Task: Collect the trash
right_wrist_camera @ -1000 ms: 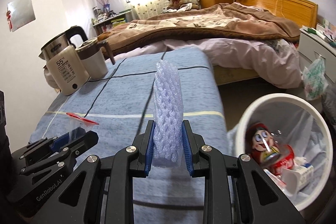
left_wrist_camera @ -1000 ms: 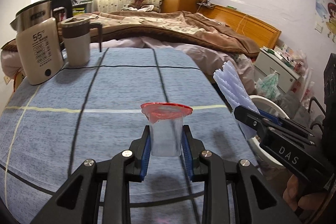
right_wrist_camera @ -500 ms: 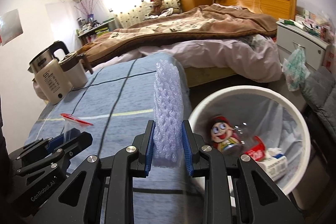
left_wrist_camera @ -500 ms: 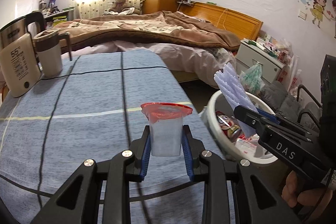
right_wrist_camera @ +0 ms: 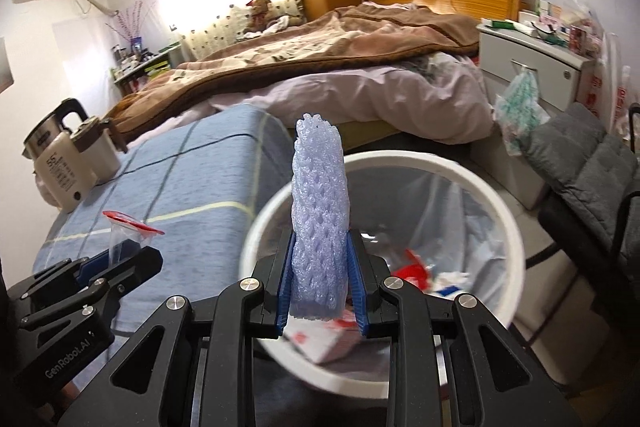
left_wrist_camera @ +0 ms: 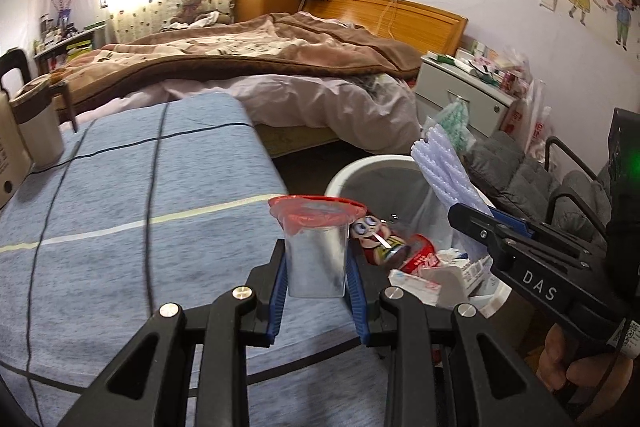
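My left gripper (left_wrist_camera: pixel 317 275) is shut on a clear plastic cup with a red rim (left_wrist_camera: pixel 316 247), held at the right edge of the blue table (left_wrist_camera: pixel 132 211), beside the white trash bin (left_wrist_camera: pixel 360 167). My right gripper (right_wrist_camera: pixel 320 287) is shut on a pale purple foam net sleeve (right_wrist_camera: pixel 320 211), held upright over the white trash bin (right_wrist_camera: pixel 492 195). The bin is lined with a clear bag and holds a red can, cartons and wrappers. The right gripper (left_wrist_camera: pixel 472 219) with the sleeve (left_wrist_camera: pixel 444 171) shows in the left wrist view; the left gripper (right_wrist_camera: pixel 116 263) with the cup (right_wrist_camera: pixel 124 231) shows in the right wrist view.
A steel kettle (right_wrist_camera: pixel 56 167) and a lidded mug (right_wrist_camera: pixel 98 151) stand at the table's far left. A bed with a brown blanket (right_wrist_camera: pixel 340 55) lies behind. A grey nightstand (right_wrist_camera: pixel 536 67) and a grey padded chair (right_wrist_camera: pixel 592 171) are on the right.
Both grippers have moved right with their loads. The foam sleeve went from over the table to over the bin. The cup went from mid-table to the table's right edge.
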The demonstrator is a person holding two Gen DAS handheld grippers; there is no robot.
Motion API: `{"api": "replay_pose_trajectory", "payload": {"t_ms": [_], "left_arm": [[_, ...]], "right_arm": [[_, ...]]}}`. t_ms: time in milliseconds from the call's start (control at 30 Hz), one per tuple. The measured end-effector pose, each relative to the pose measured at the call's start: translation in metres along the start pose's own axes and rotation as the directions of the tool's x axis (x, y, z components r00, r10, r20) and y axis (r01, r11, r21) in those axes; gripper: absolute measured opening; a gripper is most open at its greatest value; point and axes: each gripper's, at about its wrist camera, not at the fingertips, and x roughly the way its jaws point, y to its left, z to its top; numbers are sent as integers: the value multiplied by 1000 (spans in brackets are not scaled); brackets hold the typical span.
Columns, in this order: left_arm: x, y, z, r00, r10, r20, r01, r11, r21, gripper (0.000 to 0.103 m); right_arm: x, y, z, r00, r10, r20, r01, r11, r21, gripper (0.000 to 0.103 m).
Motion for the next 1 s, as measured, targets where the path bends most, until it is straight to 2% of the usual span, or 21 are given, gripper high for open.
{"api": "replay_pose_trajectory", "payload": {"t_ms": [367, 733, 767, 800, 867, 1000], "left_arm": [[32, -40, 3, 998, -39, -52, 41, 999, 30, 29], [52, -60, -1, 994, -59, -94, 62, 998, 32, 30], [52, -61, -1, 994, -58, -97, 61, 998, 35, 32], [52, -62, -1, 994, -54, -96, 59, 997, 41, 39], [51, -61, -1, 994, -56, -92, 60, 998, 37, 46], [52, -58, 0, 995, -45, -92, 48, 998, 30, 49]], "right_arm": [[7, -44, -4, 997, -72, -34, 73, 997, 33, 26], [19, -63, -10, 988, -125, -87, 126, 992, 7, 29], [20, -63, -11, 988, -127, -90, 128, 992, 6, 31], [20, -64, -11, 987, -132, -91, 133, 991, 7, 32], [20, -65, -12, 987, -137, -88, 139, 990, 12, 41], [17, -65, -12, 988, -134, -77, 137, 990, 25, 44]]}}
